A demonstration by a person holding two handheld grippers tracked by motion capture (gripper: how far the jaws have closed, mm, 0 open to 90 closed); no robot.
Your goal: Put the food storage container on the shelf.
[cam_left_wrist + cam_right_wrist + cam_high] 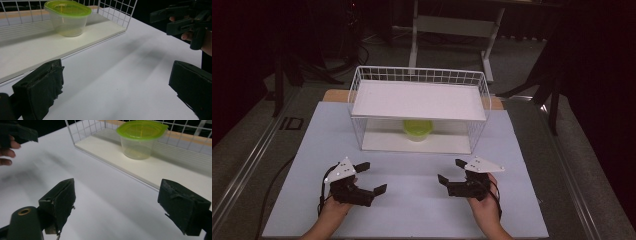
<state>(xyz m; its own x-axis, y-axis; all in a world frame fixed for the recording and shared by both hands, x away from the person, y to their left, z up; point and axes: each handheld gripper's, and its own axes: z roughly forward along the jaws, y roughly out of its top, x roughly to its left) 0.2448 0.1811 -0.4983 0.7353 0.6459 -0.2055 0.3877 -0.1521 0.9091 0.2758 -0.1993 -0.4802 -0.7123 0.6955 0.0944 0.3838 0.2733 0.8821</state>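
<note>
A clear plastic tub with a lime-green lid stands upright on the lower shelf of a white wire rack. My left gripper hovers open over the white table near the front left, nothing between its jaws. My right gripper is open too, at the front right, also empty. Both point toward the rack, well short of it. In the left gripper view the other gripper appears at the upper right, held by a hand.
The rack's upper shelf is a bare white board. A white mat covers the table, with a wooden edge behind it. Dark floor, cables and a desk frame lie beyond.
</note>
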